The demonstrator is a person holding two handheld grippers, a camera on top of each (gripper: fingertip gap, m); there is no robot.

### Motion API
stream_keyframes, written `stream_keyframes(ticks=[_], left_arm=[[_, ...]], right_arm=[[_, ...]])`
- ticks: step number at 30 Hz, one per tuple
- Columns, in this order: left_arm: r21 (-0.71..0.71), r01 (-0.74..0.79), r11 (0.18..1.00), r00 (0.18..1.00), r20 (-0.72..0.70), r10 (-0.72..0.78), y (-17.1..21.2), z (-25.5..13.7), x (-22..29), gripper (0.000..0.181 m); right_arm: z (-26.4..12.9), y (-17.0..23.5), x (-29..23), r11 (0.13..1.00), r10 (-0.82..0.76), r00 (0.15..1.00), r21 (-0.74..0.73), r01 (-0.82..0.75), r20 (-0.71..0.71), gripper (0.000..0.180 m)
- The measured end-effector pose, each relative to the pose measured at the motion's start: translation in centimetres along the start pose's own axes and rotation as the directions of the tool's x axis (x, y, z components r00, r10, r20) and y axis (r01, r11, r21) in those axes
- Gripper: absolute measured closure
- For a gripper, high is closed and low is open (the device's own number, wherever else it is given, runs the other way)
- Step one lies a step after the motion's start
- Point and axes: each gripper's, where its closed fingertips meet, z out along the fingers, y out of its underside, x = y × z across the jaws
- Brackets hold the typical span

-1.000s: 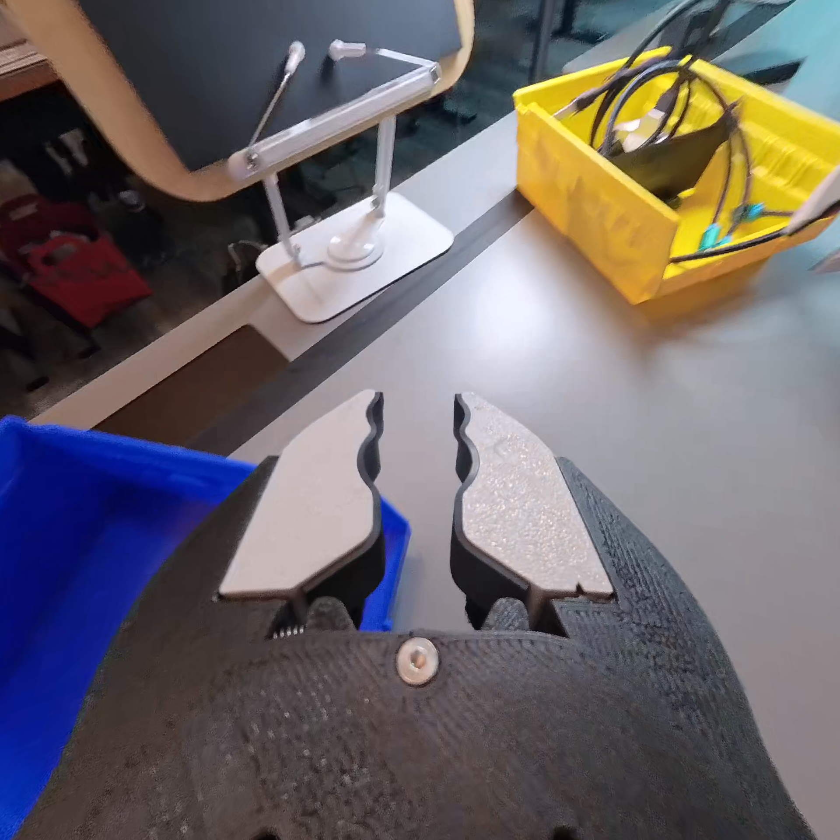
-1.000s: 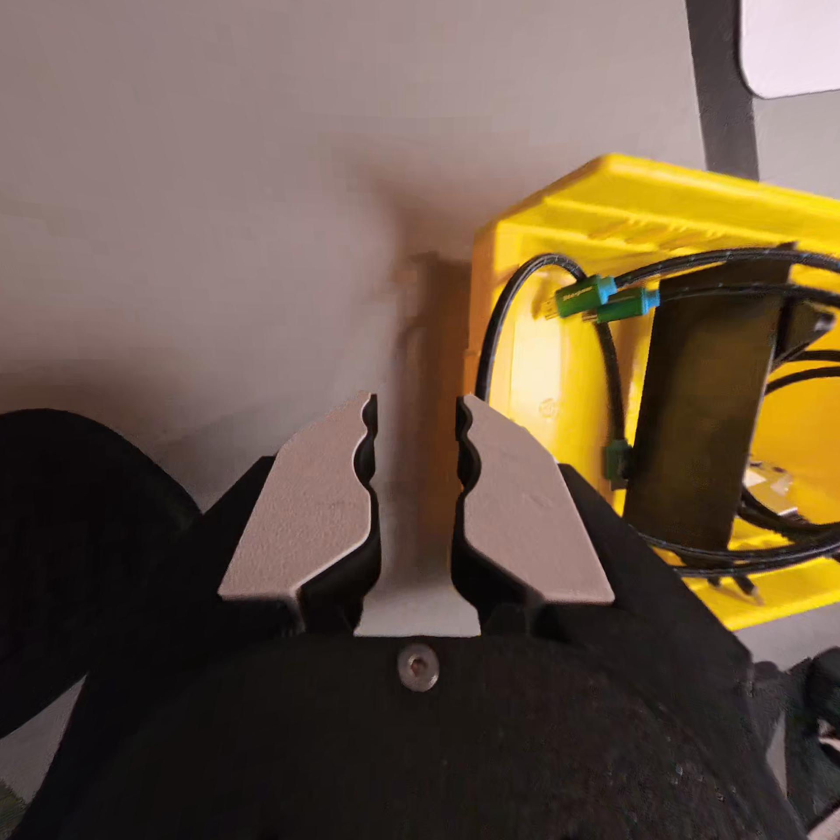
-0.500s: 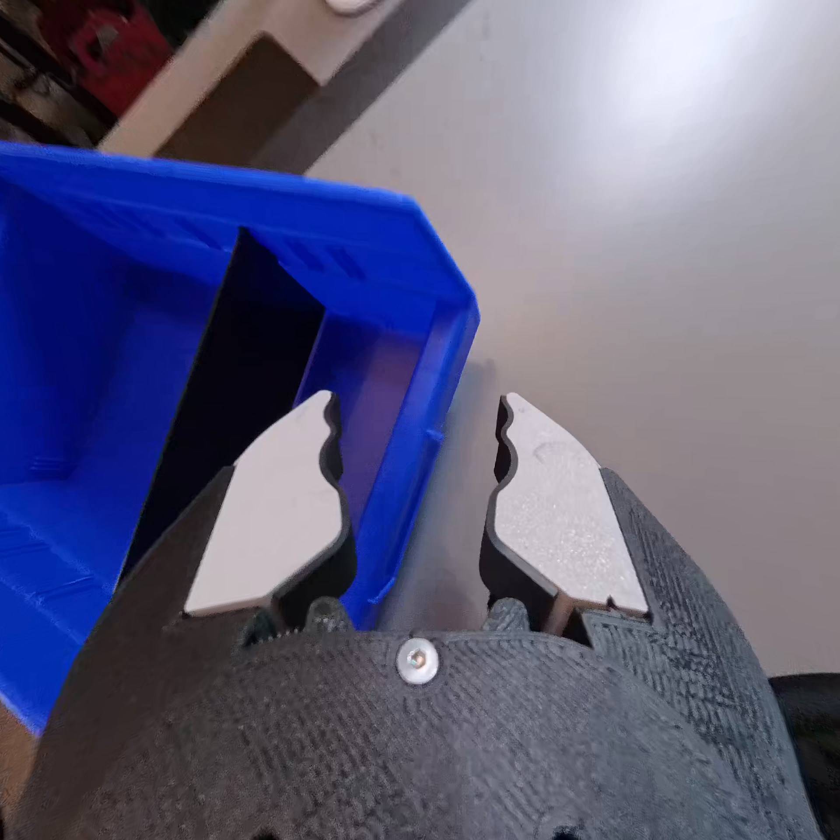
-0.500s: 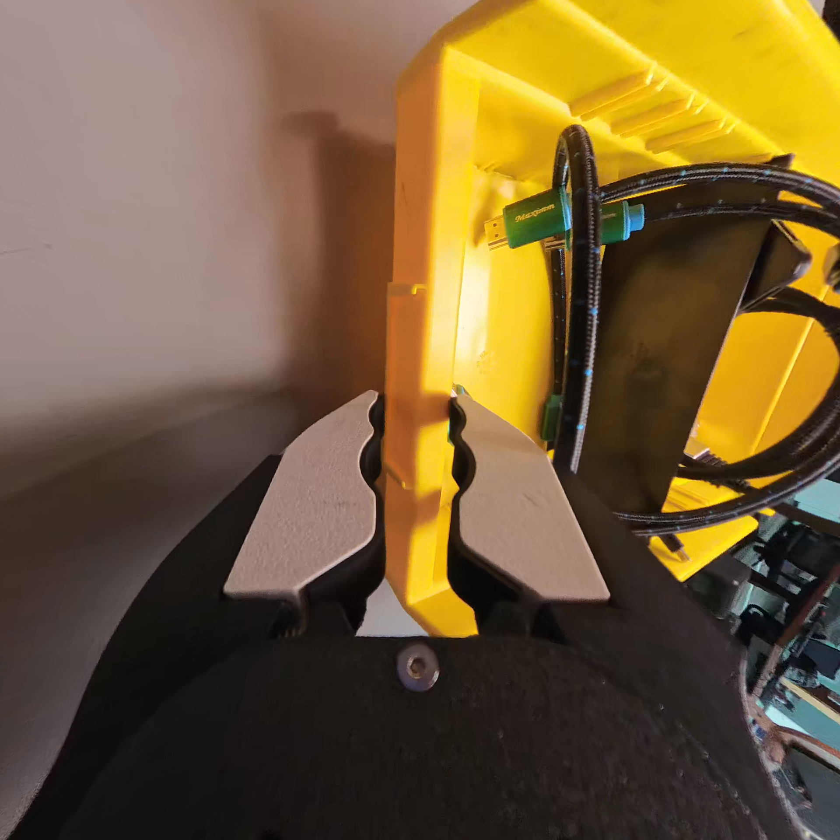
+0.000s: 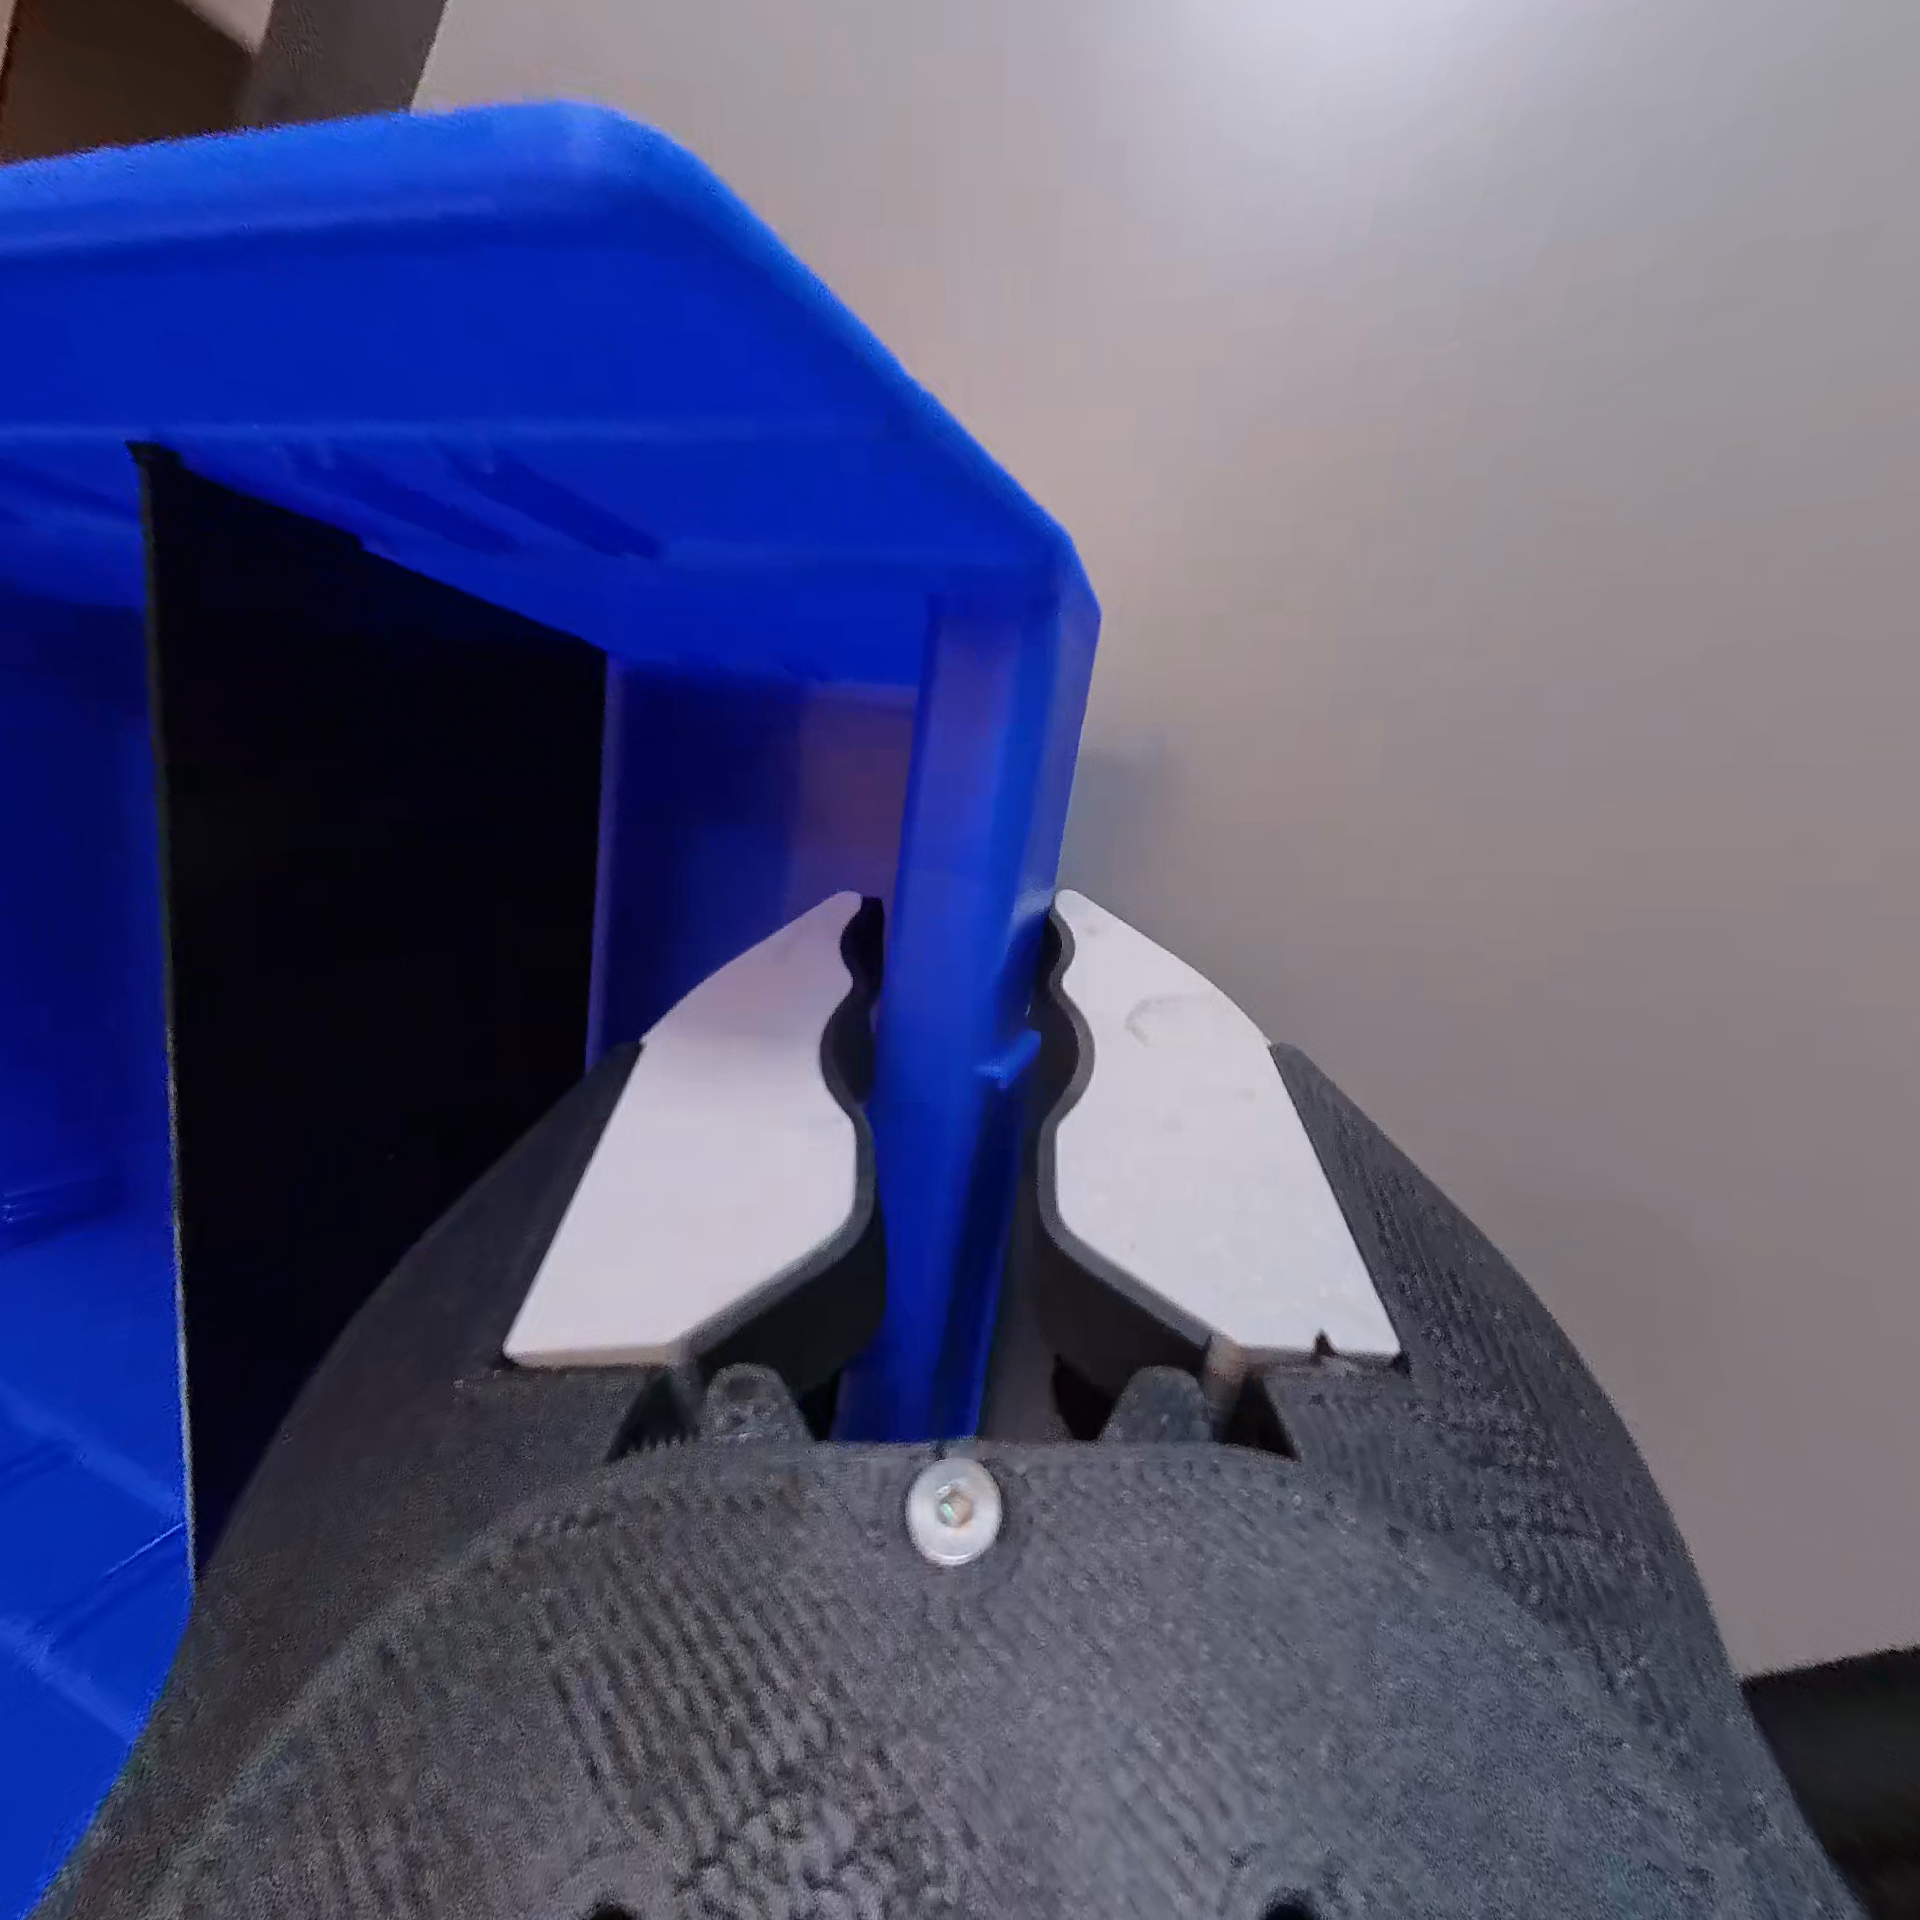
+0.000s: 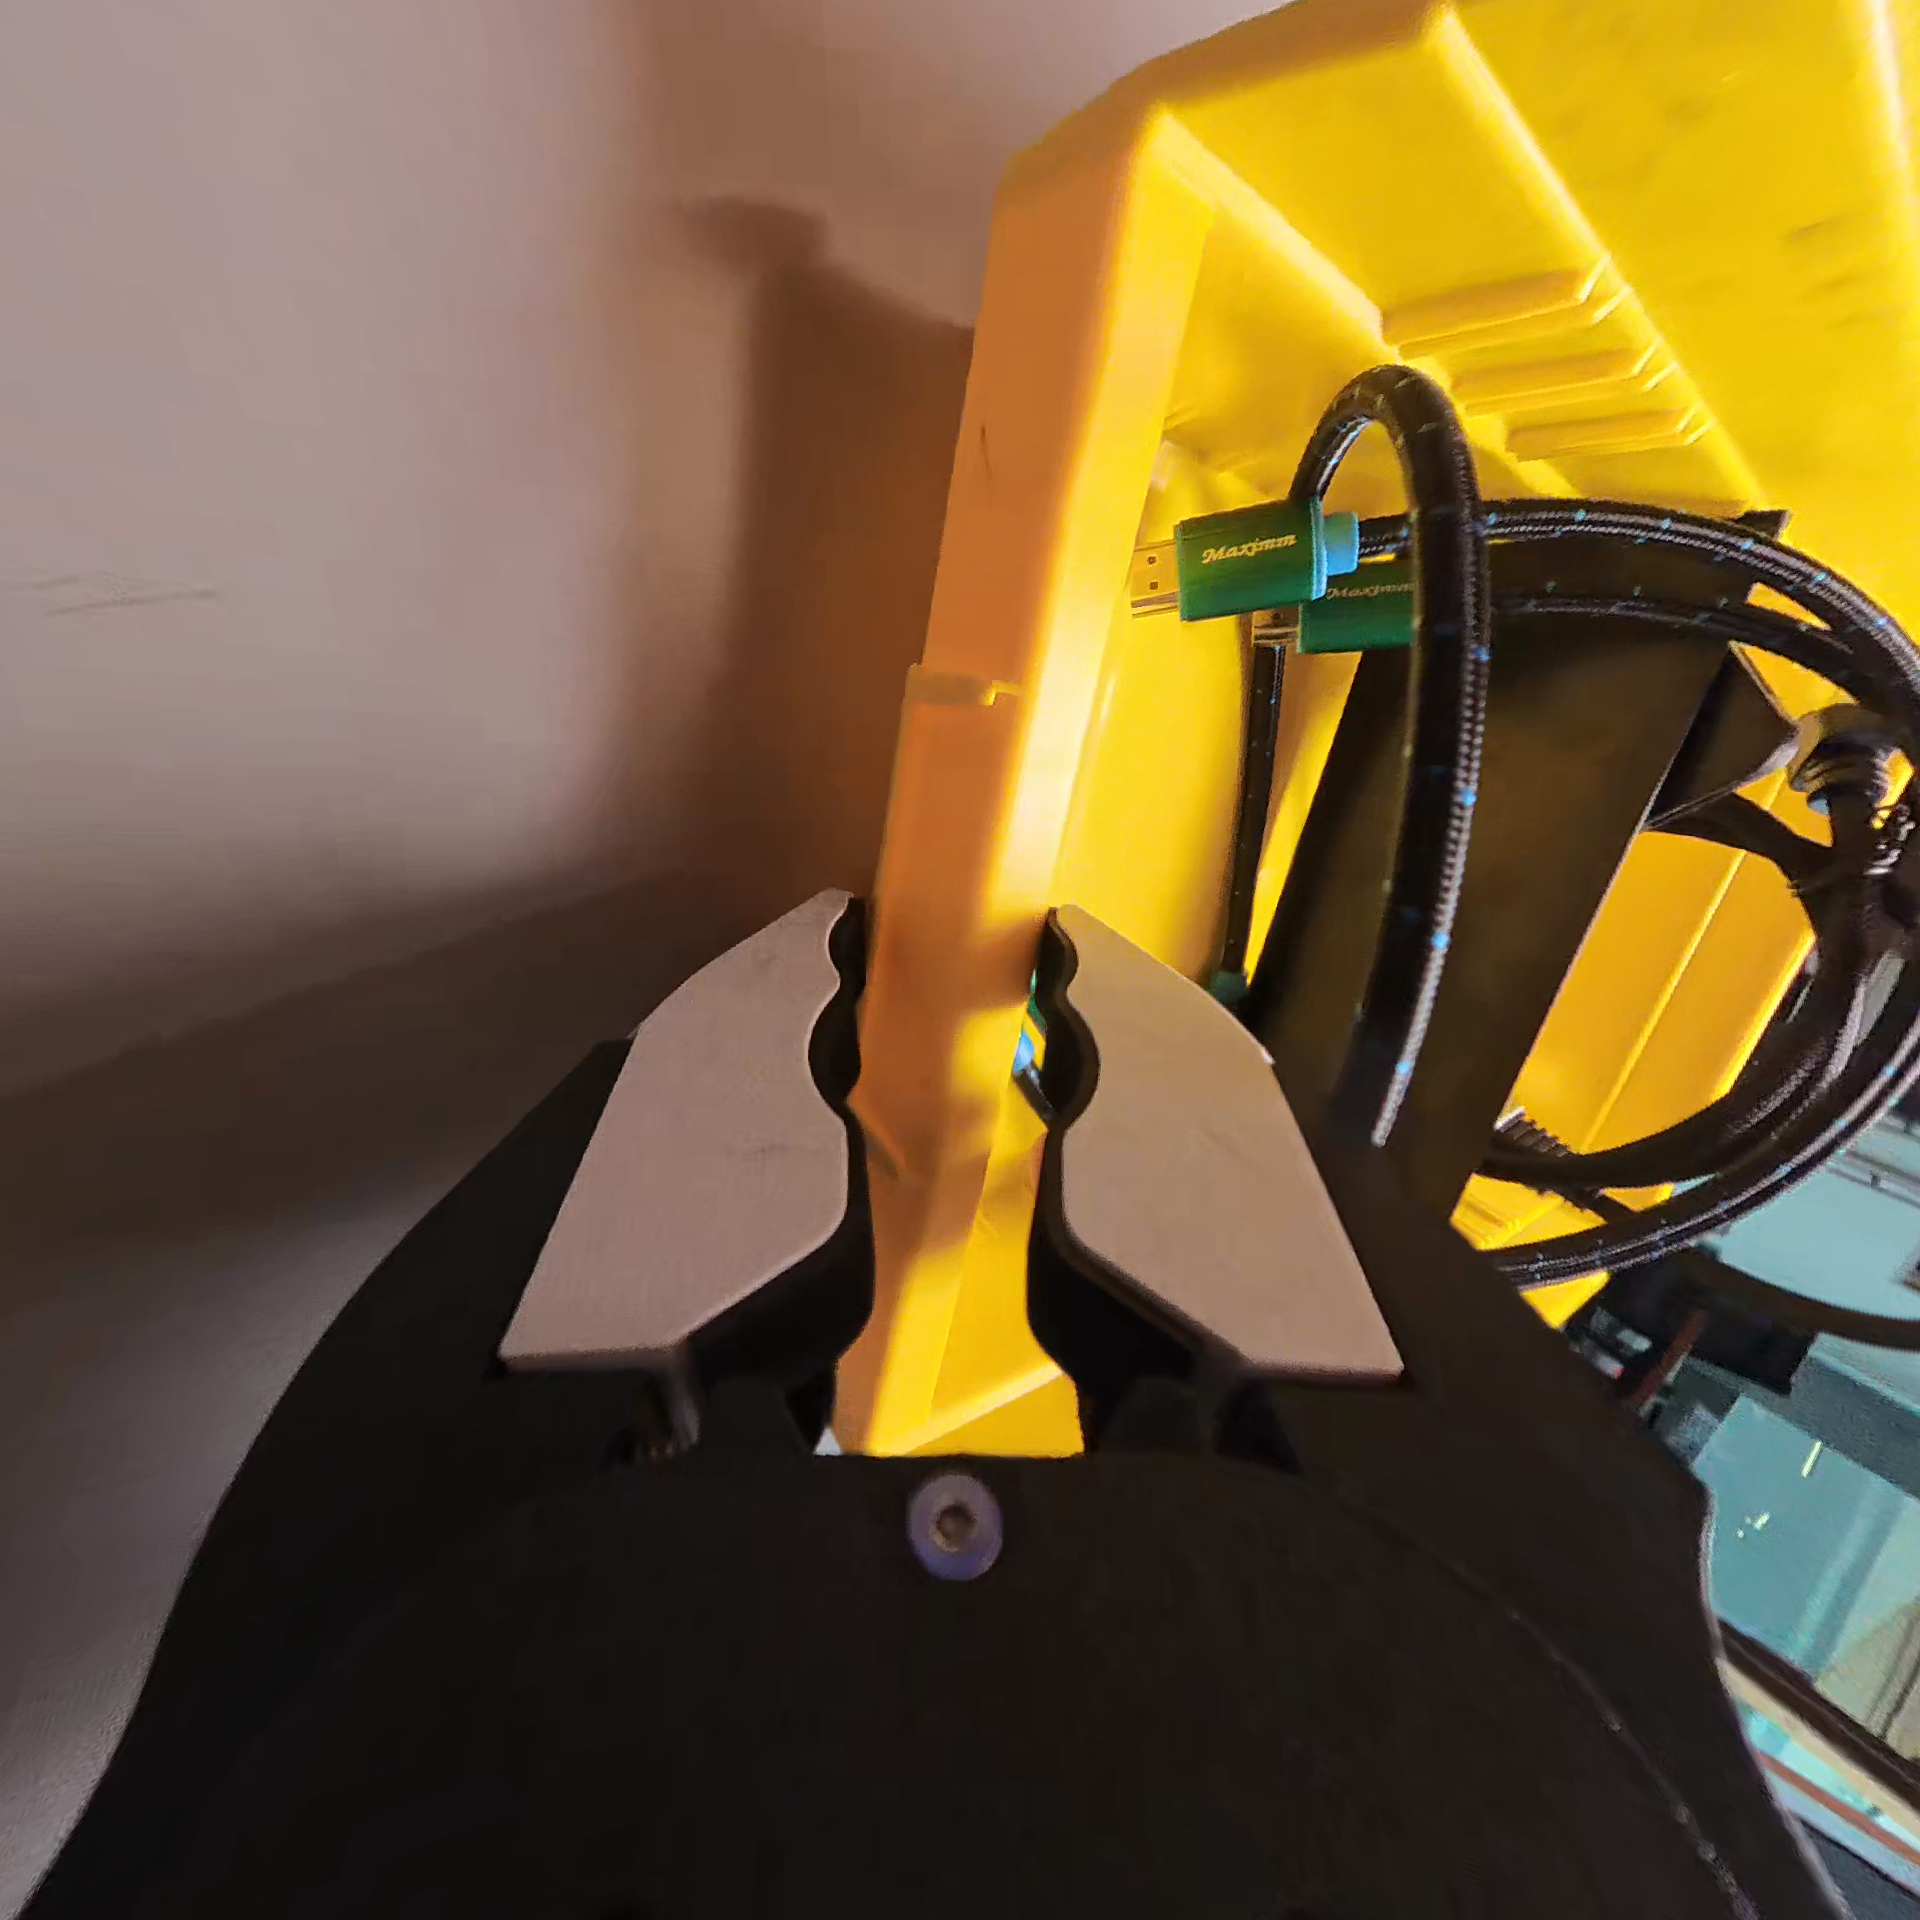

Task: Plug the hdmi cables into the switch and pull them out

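My left gripper (image 5: 961, 930) is shut on the right side wall of a blue bin (image 5: 966, 748), one finger inside and one outside. A black divider panel (image 5: 364, 883) stands inside that bin. My right gripper (image 6: 951, 925) is shut on the left side wall of a yellow bin (image 6: 956, 810). The yellow bin holds black braided HDMI cables (image 6: 1444, 790) with green plugs (image 6: 1247, 566) and a black panel (image 6: 1475, 914). No switch shows clearly in either view.
The grey table top (image 5: 1507, 520) lies to the right of the blue bin and also shows in the right wrist view (image 6: 416, 520), to the left of the yellow bin. Beyond the yellow bin's near corner the room floor (image 6: 1818, 1455) shows past the table edge.
My left gripper has come down over the blue bin's wall and closed on it. My right gripper stays clamped on the yellow bin's wall, and the bin looms larger in view.
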Motion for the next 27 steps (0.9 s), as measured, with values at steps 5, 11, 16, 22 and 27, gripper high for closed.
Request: stream_keyframes(ticks=[5,11,16,22,27], left_arm=[[0.086,-0.186,0.979,0.981,-0.046,0.191,-4.4,-0.1,5.6,0.151],[0.236,-0.389,0.891,0.913,-0.028,0.406,-9.8,-0.4,11.3,0.147],[0.556,-0.167,0.814,0.948,-0.136,0.287,-13.9,-5.8,15.5,0.142],[0.612,0.157,0.775,0.874,-0.451,0.18,-14.3,-10.5,22.2,0.129],[0.547,0.162,0.821,0.919,-0.387,0.077,-14.0,-8.0,24.4,0.125]], right_arm=[[-2.4,-2.0,-3.5,0.99,-0.103,0.994,0.097,0.105,-0.027,0.148],[-6.4,-3.6,-8.5,0.957,-0.178,0.98,0.217,0.195,-0.093,0.148],[-14.1,-4.7,-12.2,0.845,0.138,0.989,0.515,-0.141,0.045,0.151],[-17.0,3.5,-10.2,0.527,0.657,0.739,0.611,-0.591,0.148,0.153],[-16.1,4.4,-10.7,0.618,0.612,0.791,0.61,-0.497,0.025,0.151]])
